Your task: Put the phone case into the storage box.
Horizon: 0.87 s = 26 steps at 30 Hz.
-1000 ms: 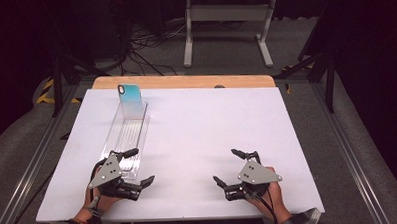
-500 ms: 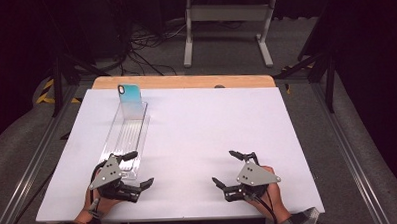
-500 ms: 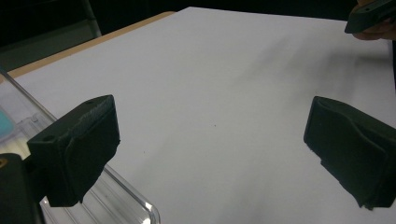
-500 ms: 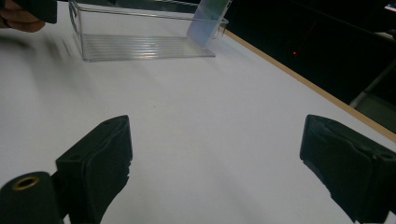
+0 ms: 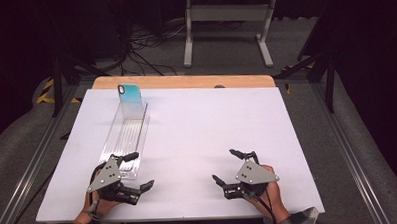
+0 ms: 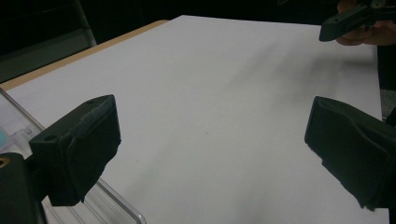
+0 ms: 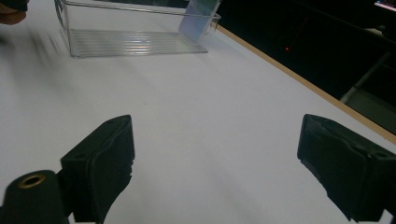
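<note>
**Both tools wide open, clear tray and phone case untouched**

At lower left of the high view, the left tool (image 5: 138,170) sits on the white surface (image 5: 212,126) with its jaws spread wide and nothing between them, its upper jaw just beside the near end of the clear tray (image 5: 127,137). The tray runs up toward the upper left, where a teal phone case (image 5: 129,94) stands leaning at its far end. At lower right, the right tool (image 5: 229,166) is likewise wide open and empty, well apart from the tray.

The likely risk: the light tray could slide or tip if a jaw nudges its wall, toppling the case. The tray's transparent walls are hard to trace, and its near end is partly covered by the left tool.
</note>
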### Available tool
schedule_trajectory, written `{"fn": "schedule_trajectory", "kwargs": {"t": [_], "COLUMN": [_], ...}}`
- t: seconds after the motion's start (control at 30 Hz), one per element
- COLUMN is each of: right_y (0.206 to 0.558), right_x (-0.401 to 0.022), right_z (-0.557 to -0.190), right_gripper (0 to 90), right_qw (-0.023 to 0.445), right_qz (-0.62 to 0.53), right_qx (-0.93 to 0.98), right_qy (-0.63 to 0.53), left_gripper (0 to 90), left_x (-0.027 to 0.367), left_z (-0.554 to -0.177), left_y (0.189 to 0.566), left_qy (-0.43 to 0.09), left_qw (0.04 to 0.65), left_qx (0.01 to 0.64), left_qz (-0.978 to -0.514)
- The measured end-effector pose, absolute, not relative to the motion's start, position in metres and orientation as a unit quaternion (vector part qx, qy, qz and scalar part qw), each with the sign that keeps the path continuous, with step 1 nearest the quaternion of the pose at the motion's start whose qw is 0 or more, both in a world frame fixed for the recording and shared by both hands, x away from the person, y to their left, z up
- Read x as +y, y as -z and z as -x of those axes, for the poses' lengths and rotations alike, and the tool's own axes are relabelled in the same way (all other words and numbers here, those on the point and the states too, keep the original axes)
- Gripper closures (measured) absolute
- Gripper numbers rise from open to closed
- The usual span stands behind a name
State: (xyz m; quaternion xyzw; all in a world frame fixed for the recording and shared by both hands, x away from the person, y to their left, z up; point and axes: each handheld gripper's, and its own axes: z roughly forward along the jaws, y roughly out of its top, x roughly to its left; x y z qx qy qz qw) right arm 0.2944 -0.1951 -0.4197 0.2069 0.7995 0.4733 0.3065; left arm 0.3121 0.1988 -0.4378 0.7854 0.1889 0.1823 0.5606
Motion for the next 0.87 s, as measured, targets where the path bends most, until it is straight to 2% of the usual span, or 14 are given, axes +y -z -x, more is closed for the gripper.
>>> {"fn": "schedule_trajectory", "kwargs": {"t": [0.87], "right_y": [0.418], "right_x": [-0.2035], "right_z": [-0.2956], "right_gripper": [13.0], "right_qw": [0.309], "right_qz": [-0.223], "right_qx": [0.789], "right_qy": [-0.483], "left_gripper": [3.7], "left_x": [0.1959], "left_z": [-0.3149], "left_y": [0.4377], "left_qy": [-0.176], "left_qw": [0.561], "left_qx": [0.189], "left_qz": [-0.786]}}
